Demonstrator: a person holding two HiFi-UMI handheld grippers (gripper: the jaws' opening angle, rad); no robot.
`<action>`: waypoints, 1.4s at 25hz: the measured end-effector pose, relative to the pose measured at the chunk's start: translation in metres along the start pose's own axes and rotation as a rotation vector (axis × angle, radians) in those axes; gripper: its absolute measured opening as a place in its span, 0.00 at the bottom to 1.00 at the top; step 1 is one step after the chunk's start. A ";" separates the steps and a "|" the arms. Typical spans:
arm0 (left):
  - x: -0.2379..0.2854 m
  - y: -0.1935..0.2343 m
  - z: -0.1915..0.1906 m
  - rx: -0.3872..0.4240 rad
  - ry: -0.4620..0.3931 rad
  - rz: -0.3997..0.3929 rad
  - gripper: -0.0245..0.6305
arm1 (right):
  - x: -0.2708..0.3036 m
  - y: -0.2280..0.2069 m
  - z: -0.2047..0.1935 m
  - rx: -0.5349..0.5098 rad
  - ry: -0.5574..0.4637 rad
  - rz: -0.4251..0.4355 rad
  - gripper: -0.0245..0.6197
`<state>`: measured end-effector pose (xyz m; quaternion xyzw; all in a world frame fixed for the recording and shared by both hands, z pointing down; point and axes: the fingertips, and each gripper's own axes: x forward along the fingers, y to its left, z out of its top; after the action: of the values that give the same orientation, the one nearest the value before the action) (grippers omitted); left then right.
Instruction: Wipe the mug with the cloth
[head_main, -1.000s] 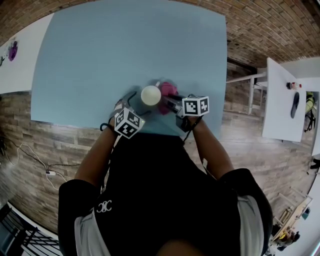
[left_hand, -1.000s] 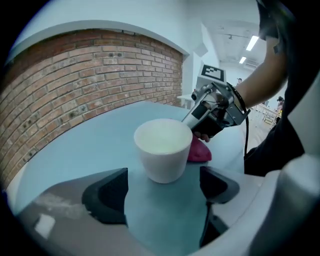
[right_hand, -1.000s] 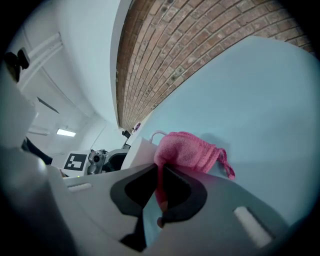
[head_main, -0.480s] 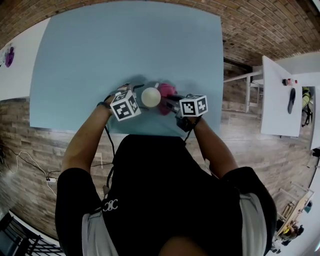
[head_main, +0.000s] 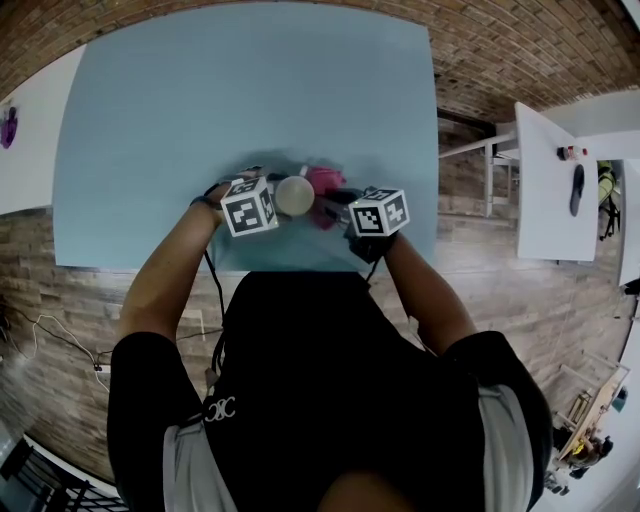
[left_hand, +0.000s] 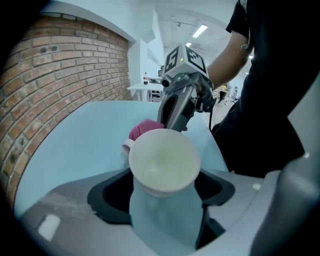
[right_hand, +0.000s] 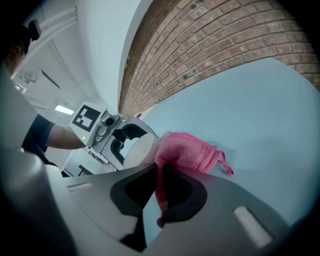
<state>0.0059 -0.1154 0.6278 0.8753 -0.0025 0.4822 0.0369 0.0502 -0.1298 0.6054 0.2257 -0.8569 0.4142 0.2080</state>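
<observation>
Blue table (head_main: 250, 80) | left tongs (left_hand: 164, 200) just closed onto mug (left_hand: 162, 160) | right tongs (right_hand: 160, 195) clench cloth (right_hand: 187, 152) touching mug

I'm working over a light blue bench (head_main: 250, 90) with a plain matte top. A red brick wall (head_main: 500, 50) runs behind its far edge, and the floor (head_main: 490, 290) to either side is laid in wood-look planks. A thin cable (head_main: 65, 338) trails across the floor on the left. Off to the right stands a white table (head_main: 545, 225) carrying a dark elongated object (head_main: 578, 190) and a small bottle (head_main: 568, 152). At the far left sits another white surface (head_main: 35, 150) with something purple (head_main: 10, 127) on it. A ceiling strip light (left_hand: 199, 31) glows in the left gripper view.
</observation>
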 end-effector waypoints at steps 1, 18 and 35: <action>0.000 0.000 0.000 -0.016 -0.007 0.003 0.64 | -0.002 0.005 0.001 -0.032 0.006 0.007 0.10; 0.004 0.005 0.004 -0.249 -0.104 0.062 0.65 | 0.011 0.003 -0.030 -0.108 0.058 -0.101 0.10; 0.008 0.014 0.013 -0.466 -0.127 0.199 0.65 | 0.007 0.025 -0.037 -0.426 0.150 -0.168 0.10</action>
<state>0.0206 -0.1300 0.6284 0.8672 -0.2018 0.4138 0.1898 0.0365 -0.0881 0.6152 0.2159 -0.8852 0.2211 0.3478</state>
